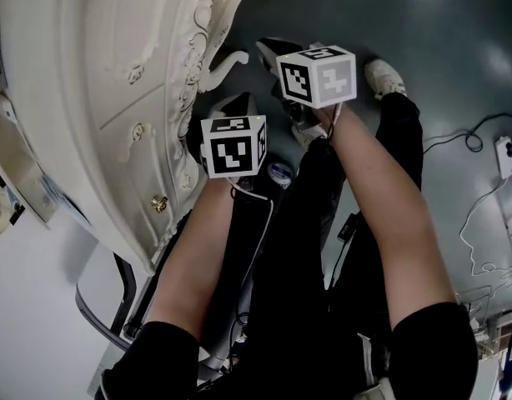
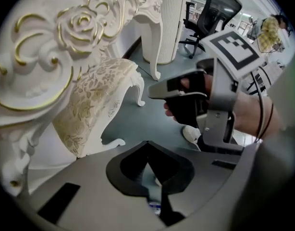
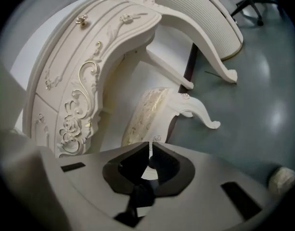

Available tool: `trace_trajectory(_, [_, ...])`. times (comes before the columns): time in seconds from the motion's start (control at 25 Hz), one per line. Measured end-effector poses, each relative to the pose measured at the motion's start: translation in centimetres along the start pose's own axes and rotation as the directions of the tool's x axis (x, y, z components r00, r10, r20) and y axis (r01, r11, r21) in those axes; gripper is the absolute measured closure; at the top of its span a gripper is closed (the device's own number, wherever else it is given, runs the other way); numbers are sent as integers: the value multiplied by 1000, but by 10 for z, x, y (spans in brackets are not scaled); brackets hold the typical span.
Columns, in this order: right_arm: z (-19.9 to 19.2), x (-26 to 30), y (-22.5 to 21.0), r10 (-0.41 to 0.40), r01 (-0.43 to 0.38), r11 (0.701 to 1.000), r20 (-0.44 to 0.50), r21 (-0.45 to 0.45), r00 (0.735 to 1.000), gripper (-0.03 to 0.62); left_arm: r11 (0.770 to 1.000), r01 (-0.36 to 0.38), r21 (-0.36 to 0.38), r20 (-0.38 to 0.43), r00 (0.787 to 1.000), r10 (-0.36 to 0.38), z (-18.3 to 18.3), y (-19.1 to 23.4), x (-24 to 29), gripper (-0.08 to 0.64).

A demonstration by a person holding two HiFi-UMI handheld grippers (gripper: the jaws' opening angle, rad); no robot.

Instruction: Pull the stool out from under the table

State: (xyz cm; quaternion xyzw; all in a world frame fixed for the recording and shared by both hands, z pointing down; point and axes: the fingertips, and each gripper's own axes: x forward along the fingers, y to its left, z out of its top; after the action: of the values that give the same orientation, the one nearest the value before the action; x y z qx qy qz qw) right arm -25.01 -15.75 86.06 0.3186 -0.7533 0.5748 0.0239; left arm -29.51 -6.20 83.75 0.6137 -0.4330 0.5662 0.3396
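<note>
Jaws of the left gripper [image 2: 147, 144] and the right gripper [image 3: 151, 147] are pressing together, clenched on nothing. Beyond them, the stool [image 3: 154, 112] is standing tucked under the carved white table [image 3: 90, 57], its gold-patterned seat running back beneath it and a curled front leg pointing out across the grey floor [image 3: 255, 109].

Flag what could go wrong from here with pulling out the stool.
Both the left gripper and right gripper have jaws together and empty; shut like this, they cannot grip the cream stool with floral gold seat. Its curved leg stands close to the ornate cream table's carved leg and might catch when pulled.
</note>
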Motion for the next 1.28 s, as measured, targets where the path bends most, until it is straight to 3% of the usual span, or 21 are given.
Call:
trace_trajectory(0.16, [6,37,11,62,-62,998,-34,2,997,575,1000,5,7,-27,1000,-5,-9,7,9,557])
trace_trajectory(0.24, [6,56,16,105,-105,994,-61,12,993,511,1000,13,0,-37,999,-13,-13,9,13,557])
trace_trajectory(0.4, [6,89,26,220,-210,964,-47,162,974,401,1000,-9,16,-59,998,9,-30,13,17,557])
trace_trajectory(0.52, [12,110,26,238,-227,945,-16,236,971,356,1000,-3,-16,-78,997,2,-40,12,19,557])
trace_trajectory(0.88, [15,120,23,179,-161,966,-76,202,981,389,998,38,-57,-98,994,-44,-64,9,15,557])
trace_trajectory(1.08, [12,114,22,197,-185,943,-17,276,980,420,997,40,-69,-95,994,-47,-68,4,11,557])
trace_trajectory(1.28, [11,88,9,225,-213,940,-12,265,974,428,993,61,-99,-90,993,-70,-70,-7,16,557])
